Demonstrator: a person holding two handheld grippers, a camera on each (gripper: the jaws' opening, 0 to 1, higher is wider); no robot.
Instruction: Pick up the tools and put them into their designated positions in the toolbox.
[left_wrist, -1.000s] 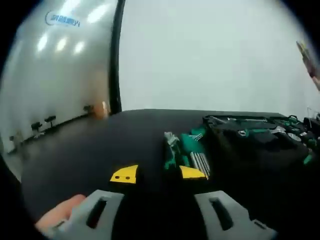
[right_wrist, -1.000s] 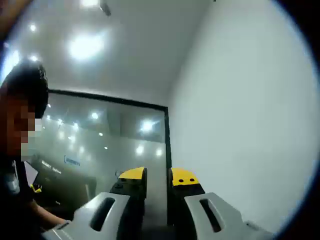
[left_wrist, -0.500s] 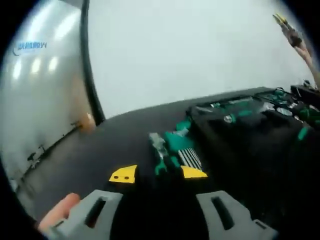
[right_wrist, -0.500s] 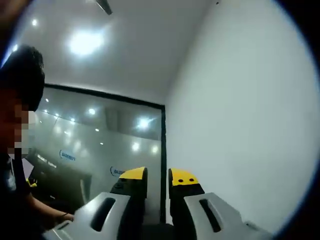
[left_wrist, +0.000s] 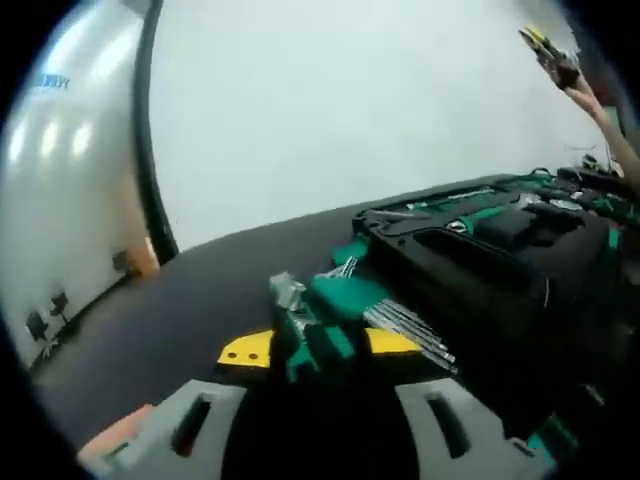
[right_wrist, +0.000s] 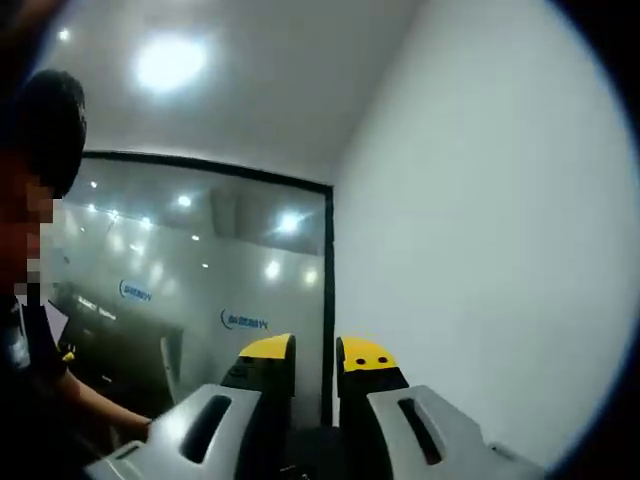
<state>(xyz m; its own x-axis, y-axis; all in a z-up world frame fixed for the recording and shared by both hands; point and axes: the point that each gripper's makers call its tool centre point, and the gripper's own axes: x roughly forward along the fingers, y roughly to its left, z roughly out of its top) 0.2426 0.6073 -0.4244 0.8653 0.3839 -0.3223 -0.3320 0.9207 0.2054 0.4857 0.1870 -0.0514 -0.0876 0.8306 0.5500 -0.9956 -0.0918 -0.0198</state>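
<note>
Tools lie ahead of my left claw (left_wrist: 316, 345) on a black table (left_wrist: 190, 300): a green-handled tool with a grey metal head (left_wrist: 300, 320) and, touching it on the right, a green holder of thin metal keys (left_wrist: 385, 312) fanned out toward the toolbox (left_wrist: 480, 270). My left claw's yellow-tipped jaws stand wide apart, holding nothing, with the green-handled tool lying between the tips as the left gripper view frames it; whether either tip touches it I cannot tell. The toolbox is black, open, just beside the loose tools on their right, with green and silver tools sitting in its far compartments. A white wall rises behind the table, and a frosted glass panel with a dark frame stands at the left. In the right gripper view, my right claw (right_wrist: 315, 360) points up at a white wall and ceiling lights, its jaws drawn close with a narrow gap and nothing visible between them. A person in dark clothing (right_wrist: 30, 330) sits at the left edge there.
</note>
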